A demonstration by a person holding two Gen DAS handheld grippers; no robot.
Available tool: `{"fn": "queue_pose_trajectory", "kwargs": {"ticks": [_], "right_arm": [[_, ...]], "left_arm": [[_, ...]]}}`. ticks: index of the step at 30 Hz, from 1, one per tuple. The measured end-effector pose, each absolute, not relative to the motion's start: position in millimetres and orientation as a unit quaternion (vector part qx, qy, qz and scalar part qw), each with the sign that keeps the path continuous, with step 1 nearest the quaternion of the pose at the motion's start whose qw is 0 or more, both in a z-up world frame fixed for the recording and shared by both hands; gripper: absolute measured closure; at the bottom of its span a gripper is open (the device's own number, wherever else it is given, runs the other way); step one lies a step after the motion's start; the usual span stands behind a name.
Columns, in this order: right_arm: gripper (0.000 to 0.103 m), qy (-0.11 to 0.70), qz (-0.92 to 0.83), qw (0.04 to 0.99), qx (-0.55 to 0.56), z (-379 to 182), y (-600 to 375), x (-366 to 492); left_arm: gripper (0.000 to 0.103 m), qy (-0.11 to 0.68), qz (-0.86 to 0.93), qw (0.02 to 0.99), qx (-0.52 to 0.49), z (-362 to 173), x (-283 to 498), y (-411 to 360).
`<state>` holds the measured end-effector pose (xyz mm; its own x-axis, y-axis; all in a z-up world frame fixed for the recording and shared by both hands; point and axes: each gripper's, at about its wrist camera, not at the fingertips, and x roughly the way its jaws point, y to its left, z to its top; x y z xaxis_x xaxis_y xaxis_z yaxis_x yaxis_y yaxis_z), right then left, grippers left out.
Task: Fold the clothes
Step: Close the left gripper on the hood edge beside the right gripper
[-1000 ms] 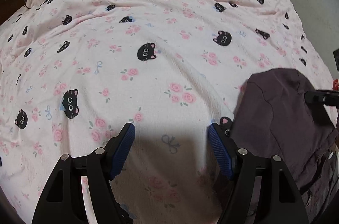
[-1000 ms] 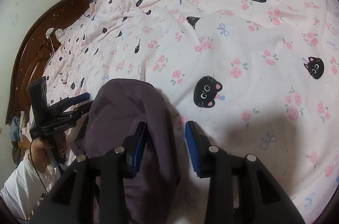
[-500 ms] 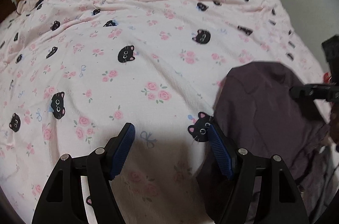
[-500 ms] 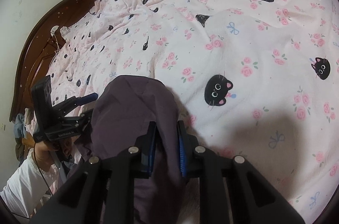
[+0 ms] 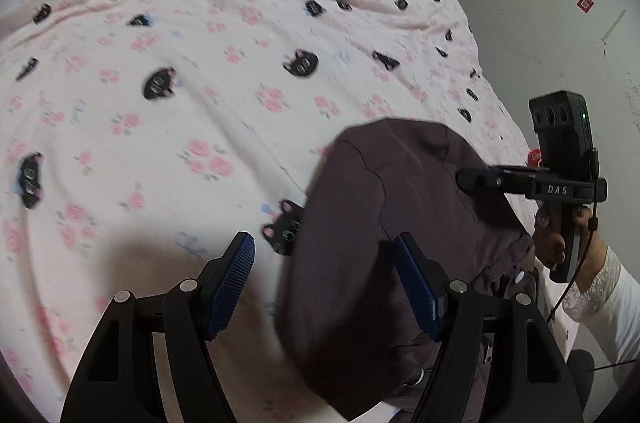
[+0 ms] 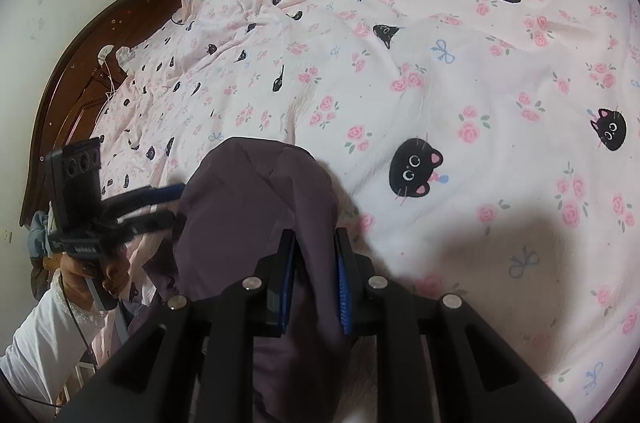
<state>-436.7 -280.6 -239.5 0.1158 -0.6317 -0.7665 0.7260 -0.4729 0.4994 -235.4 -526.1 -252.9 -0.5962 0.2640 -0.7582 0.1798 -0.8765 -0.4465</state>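
- Here, the right gripper (image 6: pixel 314 279) is clamped on a fold of the dark purple garment (image 6: pixel 256 207); its blue pads (image 6: pixel 343 293) press the cloth from both sides.
- The left gripper (image 5: pixel 324 283) stands wide apart, empty, with the garment's near edge lying between its fingers and the right-hand pad (image 5: pixel 416 287) over the cloth; contact cannot be told.
- The garment lies bunched near the edge of the bed (image 6: pixel 460 71), on a pink sheet printed with roses and black cat faces.
- Its lower part is cut off by the gripper bodies and the frame edge; a zip (image 5: pixel 488 351) just shows there, so its kind is hard to make out.
- The left wrist view is blurred by motion.
- In the left wrist view, a hand (image 5: pixel 556 239) in a white sleeve holds the other gripper's handle.
- Half a second ago the right gripper was already closed; a second ago it was apart.
- The left gripper has swung rightward: the garment now fills far more of its view.
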Motion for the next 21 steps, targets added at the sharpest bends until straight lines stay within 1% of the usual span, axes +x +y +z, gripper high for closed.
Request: {"fn": "queue_pose_trajectory", "kwargs": {"ticks": [6, 7, 8, 9, 10, 11, 14, 17, 21], "right_arm": [[0.084, 0.046, -0.662, 0.514, 0.543, -239.3, -280.5, -435.5], [0.084, 0.046, -0.662, 0.514, 0.543, -239.2, -280.3, -435.6], [0.086, 0.045, -0.661, 0.515, 0.543, -239.1, -280.2, -435.6], [0.088, 0.043, -0.660, 0.516, 0.544, -238.8, -280.1, -435.7], [0.090, 0.040, -0.659, 0.518, 0.544, -238.4, -279.9, -435.7], [0.092, 0.039, -0.658, 0.519, 0.544, -237.9, -279.9, -435.6], [0.095, 0.039, -0.658, 0.521, 0.542, -234.7, -280.6, -434.0], [0.096, 0.045, -0.662, 0.523, 0.535, -229.7, -281.2, -430.7], [0.098, 0.052, -0.668, 0.528, 0.522, -218.4, -278.3, -424.9]], "left_arm": [[0.036, -0.255, 0.857, 0.034, -0.447, -257.3, -239.2, -516.1], [0.041, -0.254, 0.857, 0.033, -0.447, -256.4, -239.9, -516.2], [0.055, -0.252, 0.857, 0.031, -0.448, -255.6, -240.5, -516.9], [0.063, -0.251, 0.857, 0.030, -0.450, -255.1, -241.0, -518.2], [0.073, -0.251, 0.856, 0.030, -0.450, -254.6, -241.4, -519.5], [0.082, -0.251, 0.856, 0.030, -0.450, -254.3, -241.7, -520.6], [0.091, -0.245, 0.858, 0.027, -0.451, -252.9, -242.2, -521.0], [0.098, -0.235, 0.864, 0.025, -0.444, -247.6, -240.2, -519.1], [0.100, -0.225, 0.873, 0.027, -0.432, -237.1, -234.8, -514.5]]}}
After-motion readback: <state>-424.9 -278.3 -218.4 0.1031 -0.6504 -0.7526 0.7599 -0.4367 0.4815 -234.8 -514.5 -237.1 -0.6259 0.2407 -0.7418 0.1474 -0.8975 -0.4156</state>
